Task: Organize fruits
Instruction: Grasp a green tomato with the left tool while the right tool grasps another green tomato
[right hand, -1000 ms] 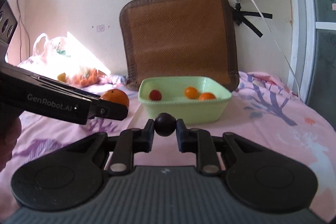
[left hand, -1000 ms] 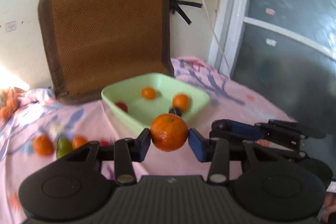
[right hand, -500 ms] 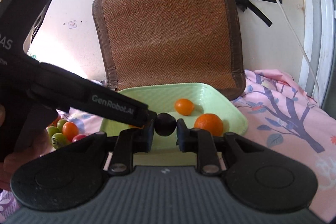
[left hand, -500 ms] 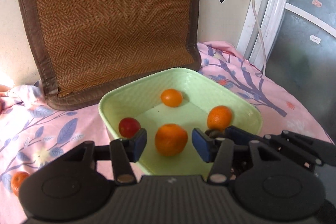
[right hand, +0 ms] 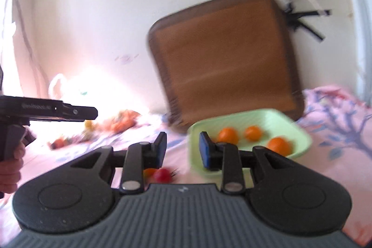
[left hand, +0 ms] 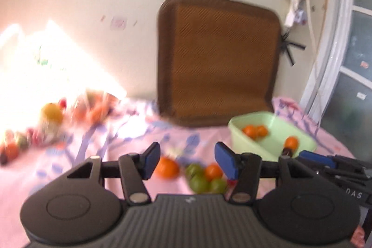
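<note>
1. The green bowl [right hand: 300,131] sits on the pink floral sheet [right hand: 344,122], in front of the brown woven mat [right hand: 223,57], with three oranges [right hand: 279,145] inside.
2. The left hand-held gripper [left hand: 187,158] is spread and empty; left of the bowl, an orange [left hand: 167,167] and green fruits [left hand: 200,183] lie on the sheet.
3. The right hand-held gripper [right hand: 182,152] has just been opening, nothing between its jaws, at the bowl's left rim.
4. A red fruit [right hand: 161,175] lies left of the bowl.

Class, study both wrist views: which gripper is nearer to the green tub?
Right. The right gripper hangs open at the green tub, one finger in front of its near rim. The left gripper, open too, points at loose fruit on the cloth, off to the tub's side.
</note>
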A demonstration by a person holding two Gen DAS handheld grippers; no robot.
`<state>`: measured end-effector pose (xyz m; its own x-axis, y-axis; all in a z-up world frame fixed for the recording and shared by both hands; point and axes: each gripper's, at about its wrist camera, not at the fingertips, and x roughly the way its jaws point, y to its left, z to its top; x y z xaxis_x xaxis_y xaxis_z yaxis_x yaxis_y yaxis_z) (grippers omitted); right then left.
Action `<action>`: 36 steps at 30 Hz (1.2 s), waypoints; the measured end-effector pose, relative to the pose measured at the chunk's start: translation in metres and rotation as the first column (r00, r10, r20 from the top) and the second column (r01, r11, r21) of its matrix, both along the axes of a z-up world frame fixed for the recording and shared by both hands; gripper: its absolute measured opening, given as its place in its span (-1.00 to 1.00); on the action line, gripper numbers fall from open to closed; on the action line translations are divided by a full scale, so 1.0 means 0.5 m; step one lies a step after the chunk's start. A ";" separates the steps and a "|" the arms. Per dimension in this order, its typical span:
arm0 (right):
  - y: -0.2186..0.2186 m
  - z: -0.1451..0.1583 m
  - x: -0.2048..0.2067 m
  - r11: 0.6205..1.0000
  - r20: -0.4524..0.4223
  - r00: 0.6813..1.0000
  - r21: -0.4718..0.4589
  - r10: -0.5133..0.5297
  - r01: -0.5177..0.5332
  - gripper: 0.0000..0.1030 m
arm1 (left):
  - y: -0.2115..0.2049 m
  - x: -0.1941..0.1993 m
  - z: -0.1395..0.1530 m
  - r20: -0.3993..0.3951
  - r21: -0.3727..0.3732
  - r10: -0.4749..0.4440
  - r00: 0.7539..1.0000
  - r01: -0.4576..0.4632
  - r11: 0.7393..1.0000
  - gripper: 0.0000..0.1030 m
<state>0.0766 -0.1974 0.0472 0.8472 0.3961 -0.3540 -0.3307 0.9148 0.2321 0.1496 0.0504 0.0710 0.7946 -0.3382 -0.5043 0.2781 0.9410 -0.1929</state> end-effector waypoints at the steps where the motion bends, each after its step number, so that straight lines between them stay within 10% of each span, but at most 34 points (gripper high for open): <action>1: 0.020 -0.009 0.006 1.000 -0.021 1.000 -0.019 0.016 -0.017 -0.36 | 0.009 0.006 -0.017 -0.030 -0.011 0.010 0.999 -0.010 1.000 0.03; 7: 0.133 -0.047 0.049 0.984 -0.119 0.987 -0.128 0.111 -0.126 -0.36 | 0.045 0.071 -0.073 -0.143 -0.106 0.032 0.989 -0.048 0.993 0.01; 16: 0.187 -0.080 0.108 0.952 -0.191 0.972 -0.245 0.138 -0.183 -0.36 | -0.036 0.078 -0.094 -0.121 -0.026 -0.097 0.988 0.095 0.995 0.00; 36: 0.090 -0.076 -0.022 0.972 -0.159 0.986 -0.220 0.046 -0.081 -0.40 | -0.081 0.012 -0.123 -0.141 0.020 -0.090 0.986 0.093 0.995 -0.45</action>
<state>0.0658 -0.1524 0.0093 0.7520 0.3429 -0.5629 -0.3668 0.9273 0.0749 0.1558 0.0101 0.0096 0.6818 -0.3915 -0.6180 0.3354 0.9180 -0.2116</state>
